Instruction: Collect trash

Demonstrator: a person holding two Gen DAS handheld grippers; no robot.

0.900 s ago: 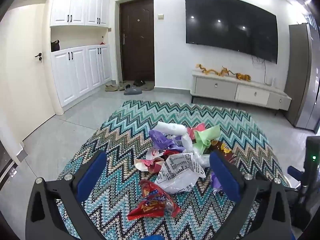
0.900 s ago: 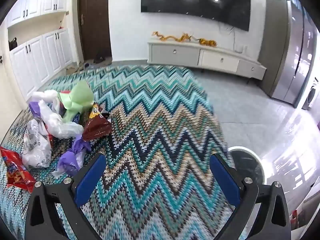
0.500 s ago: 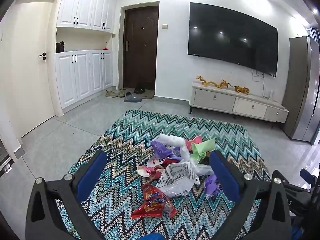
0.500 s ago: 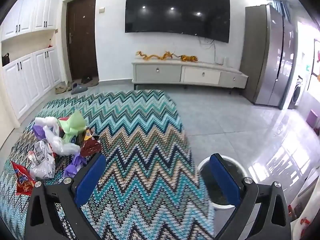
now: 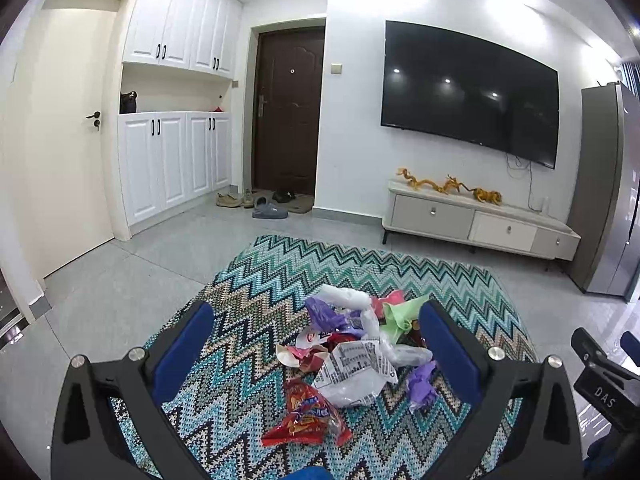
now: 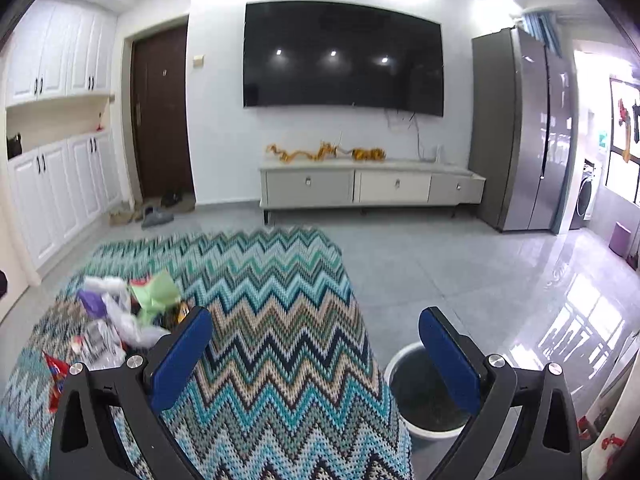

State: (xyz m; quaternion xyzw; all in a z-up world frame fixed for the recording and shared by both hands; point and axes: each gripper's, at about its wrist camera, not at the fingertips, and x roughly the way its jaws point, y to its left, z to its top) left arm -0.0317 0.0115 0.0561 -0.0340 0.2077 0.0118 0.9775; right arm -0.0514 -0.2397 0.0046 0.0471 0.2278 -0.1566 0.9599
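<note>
Both hand-held grippers, left (image 5: 316, 340) & right (image 6: 316, 340), agape w/ nothing, over rug (image 6: 280, 320) by wrapper pile (image 5: 352, 344).

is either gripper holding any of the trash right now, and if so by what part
Nothing is held. The left gripper is open above the trash pile on the rug, and the right gripper is open with only rug and bin behind it.

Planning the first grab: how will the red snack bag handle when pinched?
The red snack bag looks crumpled and flattened, so probably light and floppy. Its glossy film may slip. Lying apart from the pile, it should lift alone.
</note>
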